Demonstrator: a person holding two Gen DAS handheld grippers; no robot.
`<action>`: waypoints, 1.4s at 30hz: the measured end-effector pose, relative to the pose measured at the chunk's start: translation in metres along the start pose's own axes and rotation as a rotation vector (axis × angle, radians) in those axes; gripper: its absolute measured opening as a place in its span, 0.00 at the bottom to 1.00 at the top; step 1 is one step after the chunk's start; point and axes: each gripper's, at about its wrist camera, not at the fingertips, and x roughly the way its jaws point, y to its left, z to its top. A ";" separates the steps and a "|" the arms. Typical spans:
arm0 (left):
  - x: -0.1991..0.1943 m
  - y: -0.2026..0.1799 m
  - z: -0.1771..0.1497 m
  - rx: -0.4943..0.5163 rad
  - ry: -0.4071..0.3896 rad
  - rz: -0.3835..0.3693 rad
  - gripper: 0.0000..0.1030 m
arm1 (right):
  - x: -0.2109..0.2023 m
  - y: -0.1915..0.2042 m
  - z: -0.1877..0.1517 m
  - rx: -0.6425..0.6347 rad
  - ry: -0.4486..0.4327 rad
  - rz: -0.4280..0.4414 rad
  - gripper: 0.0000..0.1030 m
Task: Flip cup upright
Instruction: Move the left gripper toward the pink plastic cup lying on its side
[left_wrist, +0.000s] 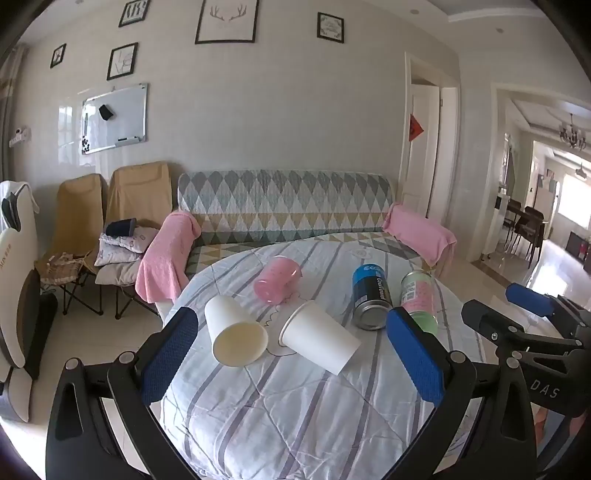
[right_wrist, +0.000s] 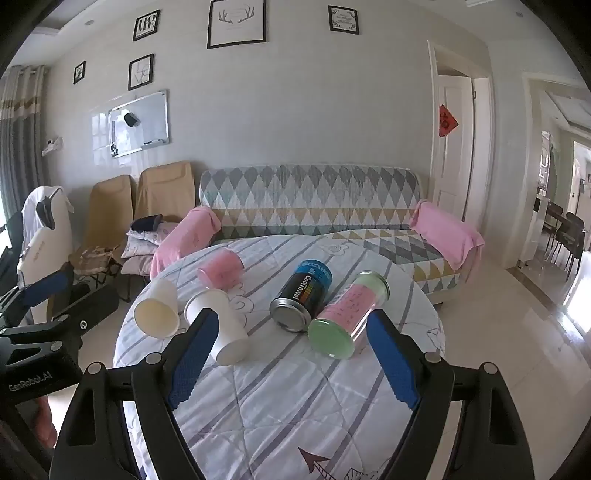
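Several containers lie on their sides on a round table with a striped quilt cover (left_wrist: 295, 406). Two white paper cups (left_wrist: 234, 332) (left_wrist: 319, 336) lie nearest, a pink plastic cup (left_wrist: 277, 280) behind them. In the right wrist view the same white cups (right_wrist: 157, 308) (right_wrist: 221, 326) and the pink cup (right_wrist: 221, 271) sit left of centre. My left gripper (left_wrist: 291, 343) is open and empty, hovering just short of the white cups. My right gripper (right_wrist: 291, 350) is open and empty, in front of the cans; it also shows at the right edge of the left wrist view (left_wrist: 517, 317).
A blue and black can (left_wrist: 369, 299) (right_wrist: 303, 297) and a green-lidded jar with a pink label (left_wrist: 419, 295) (right_wrist: 347, 321) lie on their sides at the table's right. A patterned sofa (left_wrist: 284, 206) with pink towels stands behind; folding chairs (left_wrist: 110, 206) at left.
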 end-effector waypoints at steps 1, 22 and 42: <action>0.000 0.000 0.000 0.001 0.001 0.001 1.00 | -0.002 0.000 -0.001 0.001 -0.031 0.002 0.81; 0.019 -0.007 -0.008 0.003 0.012 0.002 1.00 | 0.009 0.001 -0.004 0.005 -0.002 0.017 0.81; 0.038 0.028 -0.007 -0.015 0.087 0.039 1.00 | 0.041 0.012 0.000 -0.021 0.069 0.061 0.81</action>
